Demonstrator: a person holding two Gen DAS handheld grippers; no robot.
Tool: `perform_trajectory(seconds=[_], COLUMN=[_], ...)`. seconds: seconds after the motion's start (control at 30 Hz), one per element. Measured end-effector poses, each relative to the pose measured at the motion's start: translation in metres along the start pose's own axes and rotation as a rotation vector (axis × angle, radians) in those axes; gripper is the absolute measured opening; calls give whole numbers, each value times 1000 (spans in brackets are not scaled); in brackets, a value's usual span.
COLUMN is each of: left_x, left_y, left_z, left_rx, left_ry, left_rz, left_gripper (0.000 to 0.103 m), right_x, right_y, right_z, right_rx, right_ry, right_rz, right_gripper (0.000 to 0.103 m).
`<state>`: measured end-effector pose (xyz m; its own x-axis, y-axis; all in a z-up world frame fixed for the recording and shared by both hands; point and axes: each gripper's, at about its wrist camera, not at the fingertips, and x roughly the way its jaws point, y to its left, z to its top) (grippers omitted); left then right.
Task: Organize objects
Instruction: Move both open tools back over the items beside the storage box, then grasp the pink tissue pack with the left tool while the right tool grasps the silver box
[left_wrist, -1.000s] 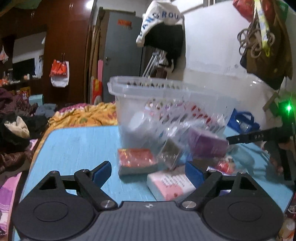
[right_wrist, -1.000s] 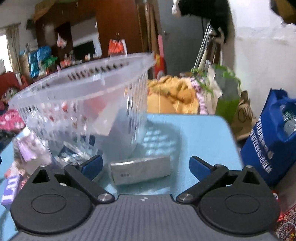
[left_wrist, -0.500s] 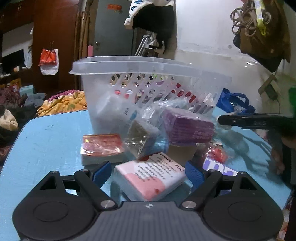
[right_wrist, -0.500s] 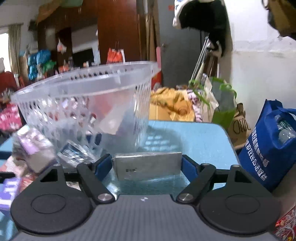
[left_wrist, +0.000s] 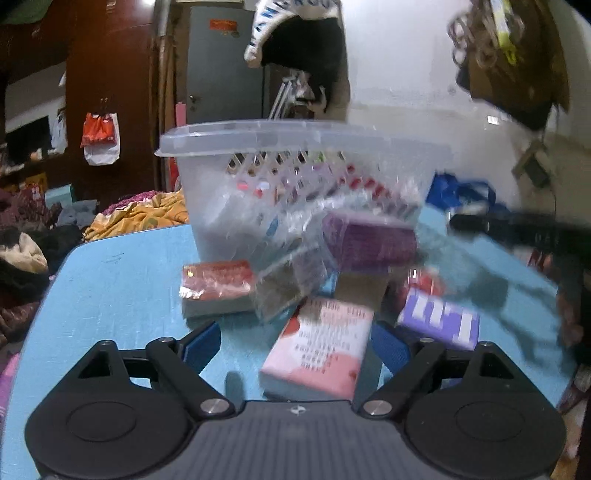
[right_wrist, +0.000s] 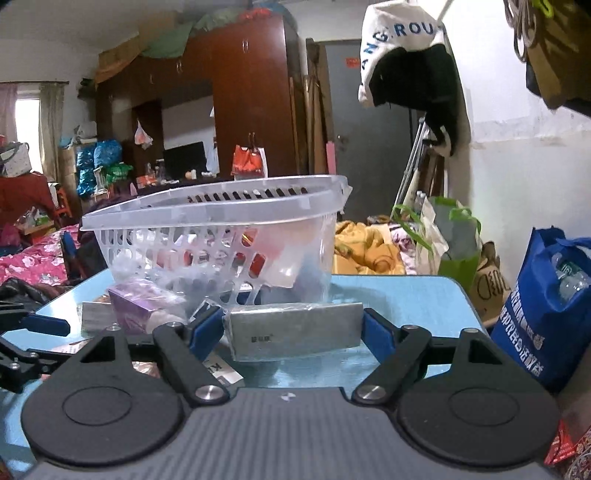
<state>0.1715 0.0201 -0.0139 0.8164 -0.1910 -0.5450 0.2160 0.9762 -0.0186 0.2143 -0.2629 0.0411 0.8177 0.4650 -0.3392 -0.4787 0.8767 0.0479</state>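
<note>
While the light-blue rectangular tabletop (left_wrist: 122, 280) carries every item, the largest object on it is the clear perforated plastic basket (left_wrist: 295, 173), which stands toward the far side of the table and holds several blurred packets; their contents cannot be identified. In the right wrist view the same basket (right_wrist: 218, 225) sits directly behind the gripped item.

Loose items lie in a cluster on the tabletop in front of the basket. A purple rectangular box (left_wrist: 369, 240) rests against the basket wall, on top of the pile. A pink-and-white printed carton (left_wrist: 317, 347) lies flat nearest the left gripper. A red foil-wrapped flat packet (left_wrist: 218, 280) lies to the left of the cluster, and a violet packet with white lettering (left_wrist: 439, 321) lies to the right.

Right gripper (right_wrist: 293, 325): the blue finger pads (right_wrist: 205, 326) press on both ends of a flat silver-grey rectangular packet (right_wrist: 295, 328), which is held level, just in front of the basket base. Whether it rests on the tabletop or is clear of it cannot be determined.

Left gripper (left_wrist: 295, 347): the jaws stand wide. The pink-and-white carton lies between the fingers, close to the right pad and well apart from the left pad; neither pad presses on it.

The right gripper also appears in the left wrist view as a blurred black bar (left_wrist: 517, 229) at the right edge.
</note>
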Motion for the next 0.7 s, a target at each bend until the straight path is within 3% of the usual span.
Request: perform_trajectory(seconds=[0.07, 0.13, 0.17, 0.2, 0.33, 0.53, 0.6, 0.7], left_x=[5, 8, 9, 7, -8, -36, -39, -37], left_y=[-4, -8, -11, -13, -15, -1, 0, 2], left_z=[1, 1, 1, 0, -6, -16, -17, -14], left_rx=[20, 49, 66, 75, 86, 38, 30, 10], left_ry=[30, 42, 45, 35, -68, -277, -310, -294], left_rz=[-6, -23, -19, -11, -15, -90, -91, -87], left_gripper=[89, 76, 63, 63, 61, 56, 33, 33], right_x=[1, 2, 2, 1, -1, -10, -13, -13], right_y=[2, 4, 6, 7, 9, 15, 17, 17], right_z=[1, 0, 0, -1, -2, -6, -6, -5], right_rx=[-5, -13, -17, -20, -28, -59, -67, -64], right_ry=[-5, -5, -7, -9, -21, -81, -100, -105], right_rz=[-2, -9, -14, -18, -23, -51, -59, -59], right_gripper=[83, 83, 83, 83, 83, 83, 83, 83])
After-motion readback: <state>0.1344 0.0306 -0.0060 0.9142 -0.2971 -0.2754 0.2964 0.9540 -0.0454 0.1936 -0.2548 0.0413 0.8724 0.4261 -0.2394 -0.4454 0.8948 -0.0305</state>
